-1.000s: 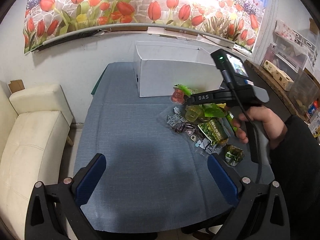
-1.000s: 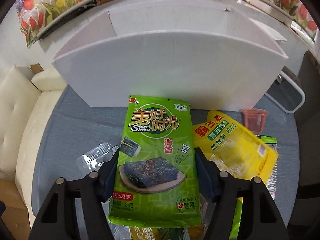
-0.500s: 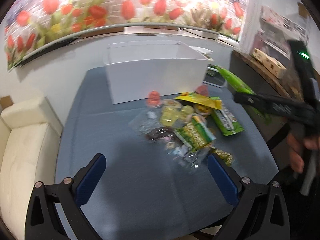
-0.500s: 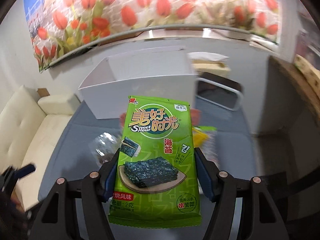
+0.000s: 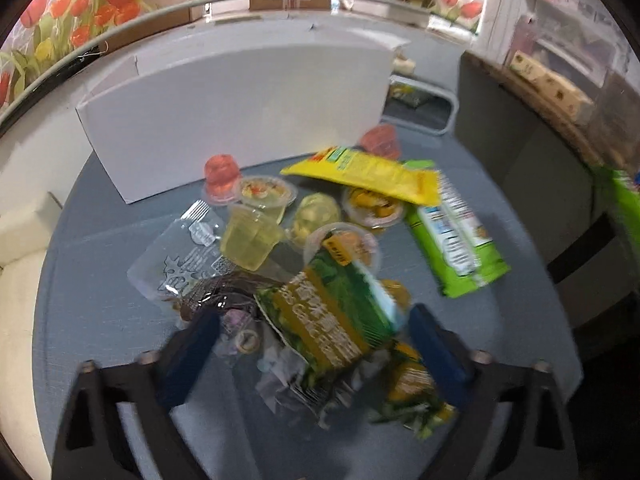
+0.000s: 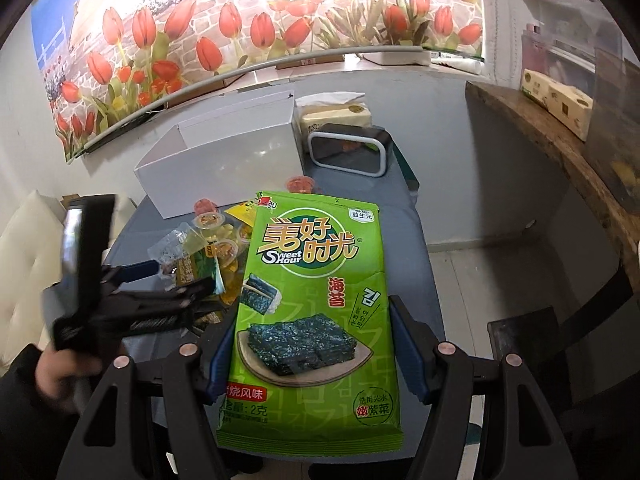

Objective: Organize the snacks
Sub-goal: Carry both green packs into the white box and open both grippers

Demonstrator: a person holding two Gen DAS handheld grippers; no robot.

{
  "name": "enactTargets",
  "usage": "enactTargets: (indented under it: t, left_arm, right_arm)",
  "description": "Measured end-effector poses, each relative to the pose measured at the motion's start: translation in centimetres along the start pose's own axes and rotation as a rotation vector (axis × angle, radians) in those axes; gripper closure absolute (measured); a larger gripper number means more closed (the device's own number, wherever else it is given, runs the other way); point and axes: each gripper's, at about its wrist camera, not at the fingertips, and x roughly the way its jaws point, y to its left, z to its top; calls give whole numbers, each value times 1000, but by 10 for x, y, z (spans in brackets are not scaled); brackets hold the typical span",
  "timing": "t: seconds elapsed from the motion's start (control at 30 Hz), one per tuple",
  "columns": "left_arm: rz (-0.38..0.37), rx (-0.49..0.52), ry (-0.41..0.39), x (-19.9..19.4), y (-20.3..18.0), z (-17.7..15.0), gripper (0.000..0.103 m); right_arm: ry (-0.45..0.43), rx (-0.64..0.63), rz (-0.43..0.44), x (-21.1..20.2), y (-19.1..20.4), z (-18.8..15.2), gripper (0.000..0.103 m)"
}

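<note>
A pile of snacks lies on the blue-grey table [image 5: 100,300]: jelly cups [image 5: 252,240], a yellow packet [image 5: 360,172], a green packet [image 5: 456,240] and clear wrappers. My left gripper [image 5: 316,340] hangs low over the pile. Its jaws are closing around a green-and-yellow packet [image 5: 332,312], and the blue pads stand clear of it. My right gripper [image 6: 308,344] is shut on a green seaweed packet [image 6: 312,280], held up above the table's right side. In the right wrist view the left gripper [image 6: 188,276] shows over the pile.
A white open box [image 5: 240,120] stands behind the pile, with a grey basket with a white rim [image 6: 348,148] to its right. A cream sofa [image 6: 24,260] is left of the table. A wooden shelf [image 6: 560,140] with boxes runs along the right.
My left gripper has come down and forward over the snack pile and its jaws have narrowed. My right gripper has drawn back and up from the box, still holding the seaweed packet.
</note>
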Motion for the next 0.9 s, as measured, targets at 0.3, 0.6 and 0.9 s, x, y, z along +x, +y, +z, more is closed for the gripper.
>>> enactTargets:
  t: [0.3, 0.6, 0.9]
  left_arm:
    - [-62, -6, 18, -6, 6, 4, 69]
    - [-113, 65, -80, -49, -2, -4, 76]
    - [-141, 43, -160, -87, 13, 1, 76]
  right_arm:
    - [0, 4, 36, 8, 2, -5, 31]
    - [5, -5, 44, 12, 13, -6, 31]
    - [12, -40, 58, 26, 31, 1, 31]
